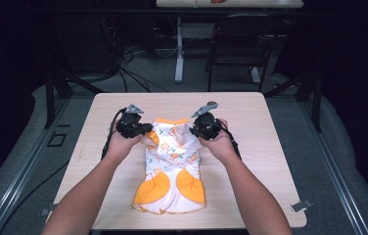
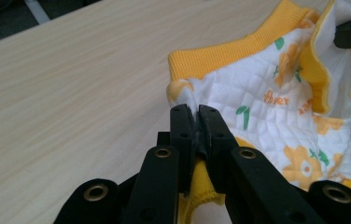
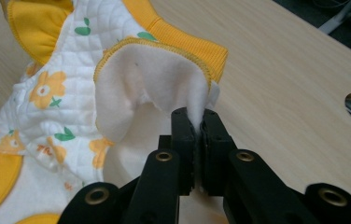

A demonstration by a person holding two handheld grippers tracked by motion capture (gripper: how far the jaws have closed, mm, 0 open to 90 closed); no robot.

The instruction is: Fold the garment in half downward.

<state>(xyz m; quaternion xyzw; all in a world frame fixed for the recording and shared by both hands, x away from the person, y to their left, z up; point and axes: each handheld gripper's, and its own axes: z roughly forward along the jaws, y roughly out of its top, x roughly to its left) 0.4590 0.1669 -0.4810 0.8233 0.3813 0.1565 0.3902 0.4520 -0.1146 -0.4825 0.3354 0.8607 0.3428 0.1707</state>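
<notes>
Baby garment [image 1: 172,166] lies lengthwise near-to-far; left gripper [image 1: 143,131] and right gripper [image 1: 195,130] clamp its far corners, equally close.

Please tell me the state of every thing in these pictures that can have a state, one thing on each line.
Baby garment: lying on the table, far end lifted and bunched, fleece lining turned out at one edge.
Left gripper: shut on the garment's quilted edge beside the yellow ribbed band.
Right gripper: shut on the garment's white fleece edge.
Table: bears the garment.
</notes>
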